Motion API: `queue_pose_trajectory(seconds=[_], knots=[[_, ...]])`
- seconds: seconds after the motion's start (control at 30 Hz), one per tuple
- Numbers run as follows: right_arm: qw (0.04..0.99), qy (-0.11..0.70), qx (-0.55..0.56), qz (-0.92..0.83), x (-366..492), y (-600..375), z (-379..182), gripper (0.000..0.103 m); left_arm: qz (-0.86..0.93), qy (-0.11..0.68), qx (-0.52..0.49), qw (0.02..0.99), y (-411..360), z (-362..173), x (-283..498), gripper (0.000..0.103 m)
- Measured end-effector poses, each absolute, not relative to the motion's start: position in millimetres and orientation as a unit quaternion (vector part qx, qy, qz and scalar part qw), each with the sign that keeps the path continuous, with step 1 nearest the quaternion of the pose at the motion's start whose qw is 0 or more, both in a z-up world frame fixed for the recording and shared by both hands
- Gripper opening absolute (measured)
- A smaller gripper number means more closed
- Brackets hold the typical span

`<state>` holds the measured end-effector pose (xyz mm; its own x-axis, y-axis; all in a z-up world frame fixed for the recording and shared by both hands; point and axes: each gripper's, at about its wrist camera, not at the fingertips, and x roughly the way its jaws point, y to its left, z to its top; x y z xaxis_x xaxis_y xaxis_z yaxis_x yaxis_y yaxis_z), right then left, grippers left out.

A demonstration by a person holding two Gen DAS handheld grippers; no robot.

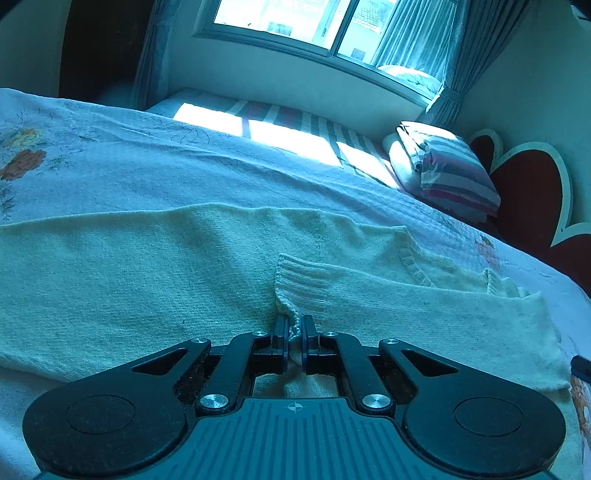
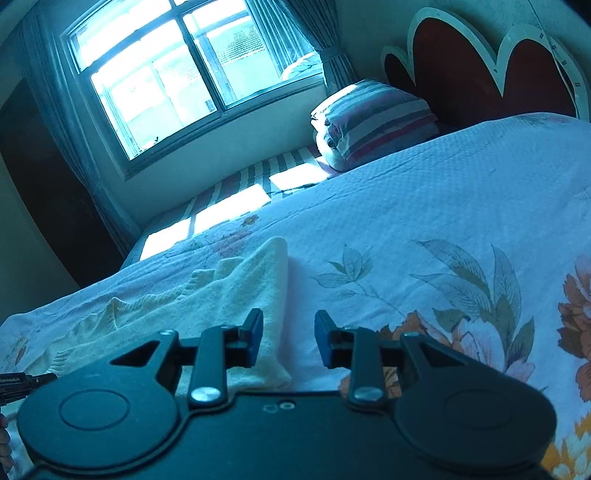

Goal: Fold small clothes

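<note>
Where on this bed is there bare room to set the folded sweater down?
Bare floral bedspread lies right of the cream sweater, up toward the headboard. The far corner holds a striped pillow. The sweater covers the near left side.

Blue-tinted, window (image 2: 173, 74) glare, perhaps underexposed

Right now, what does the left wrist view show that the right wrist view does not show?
Only the left wrist view shows the left gripper shut on the ribbed cuff of the cream sweater, with the sleeve folded across the body.

Only the right wrist view shows the right gripper, its jaws open with nothing between them, above the sweater's edge, and the large flower print on the bedspread.

Both show the sweater lying on the bedspread, the striped pillow, the window and the red headboard.
</note>
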<state>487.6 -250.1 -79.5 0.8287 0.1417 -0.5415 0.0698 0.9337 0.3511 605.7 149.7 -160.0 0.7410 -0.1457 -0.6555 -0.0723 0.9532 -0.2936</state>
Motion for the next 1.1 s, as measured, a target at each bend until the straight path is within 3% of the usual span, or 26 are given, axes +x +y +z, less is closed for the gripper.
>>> queue_pose_trajectory(seconds=[0.07, 0.2, 0.4, 0.57, 0.6, 0.67, 0.8, 0.93, 1.0, 1.03, 1.1], knots=[[0.924, 0.355, 0.144, 0.006, 503.6, -240.3, -99.2, 0.027, -0.013, 0.354, -0.160, 0.921, 152.5, -156.0, 604.7, 0.004], [0.934, 0.327, 0.145, 0.004, 503.9, -243.0, -88.8, 0.026, -0.006, 0.321, -0.138, 0.937, 150.1, -139.1, 604.2, 0.004], [0.946, 0.283, 0.159, 0.020, 553.1, -243.0, -68.9, 0.034, -0.013, 0.340, -0.119, 0.933, 145.7, -142.5, 636.9, 0.004], [0.933, 0.317, 0.165, 0.026, 599.5, -241.7, -84.5, 0.032, -0.019, 0.354, -0.089, 0.931, 138.9, -155.9, 642.9, 0.004], [0.930, 0.324, 0.172, 0.028, 603.6, -242.9, -88.7, 0.029, -0.020, 0.353, -0.085, 0.932, 138.3, -155.8, 642.1, 0.004], [0.918, 0.348, 0.184, 0.045, 611.2, -245.0, -97.8, 0.007, -0.022, 0.352, -0.076, 0.933, 138.6, -155.4, 641.4, 0.004], [0.932, 0.315, 0.176, 0.026, 597.0, -247.2, -88.8, 0.007, -0.028, 0.349, -0.079, 0.933, 142.0, -156.0, 641.4, 0.004], [0.931, 0.335, 0.143, 0.015, 605.6, -244.5, -103.0, 0.007, -0.029, 0.349, -0.080, 0.933, 143.9, -155.7, 641.7, 0.004], [0.931, 0.331, 0.155, 0.008, 603.8, -247.6, -95.1, 0.019, -0.028, 0.352, -0.080, 0.932, 143.0, -151.6, 641.6, 0.004], [0.939, 0.310, 0.150, 0.000, 598.6, -248.4, -87.6, 0.019, -0.028, 0.351, -0.079, 0.933, 142.1, -149.4, 641.3, 0.004], [0.948, 0.286, 0.143, 0.010, 591.7, -248.2, -77.0, 0.012, -0.027, 0.353, -0.070, 0.933, 140.3, -151.5, 641.1, 0.004]])
